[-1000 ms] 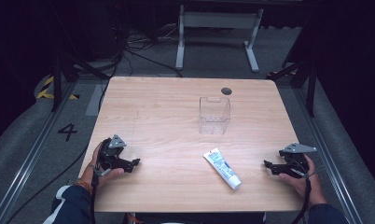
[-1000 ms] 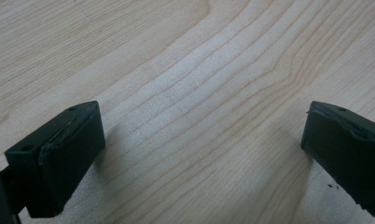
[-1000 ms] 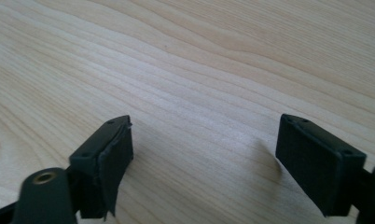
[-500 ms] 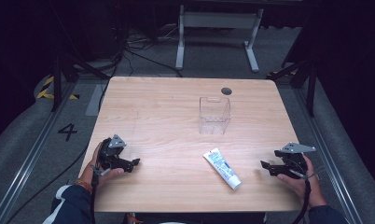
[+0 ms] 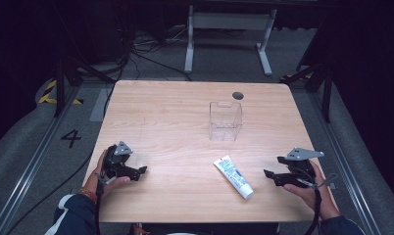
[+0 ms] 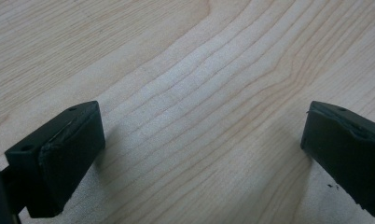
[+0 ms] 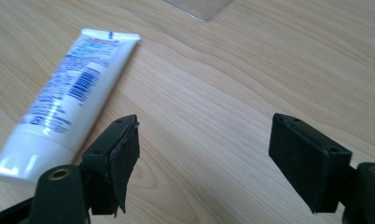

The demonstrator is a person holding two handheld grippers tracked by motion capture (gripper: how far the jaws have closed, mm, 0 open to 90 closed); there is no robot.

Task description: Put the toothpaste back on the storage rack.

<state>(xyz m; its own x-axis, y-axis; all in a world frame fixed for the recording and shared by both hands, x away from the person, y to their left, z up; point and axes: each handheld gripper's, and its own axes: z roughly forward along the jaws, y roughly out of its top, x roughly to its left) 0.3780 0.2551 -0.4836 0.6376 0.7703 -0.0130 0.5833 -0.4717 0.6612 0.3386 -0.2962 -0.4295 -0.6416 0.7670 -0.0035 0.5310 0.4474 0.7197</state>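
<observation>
White toothpaste tube (image 5: 233, 176) flat on wooden tabletop (image 5: 175, 117), clear plastic box (image 5: 225, 120) beyond it, left gripper (image 5: 136, 170) and right gripper (image 5: 269, 176) both low, jaws spread, nothing held

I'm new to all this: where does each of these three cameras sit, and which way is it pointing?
High view: above the person's side, looking forward and down on the table; shows both forearms, left tool, right tool, clear box.
Left gripper view: rides the left tool, looking along its open jaws at bare wood.
Right gripper view: rides the right tool, open jaws, facing the white tube.
Shared: the tube lies in the high view too.
</observation>
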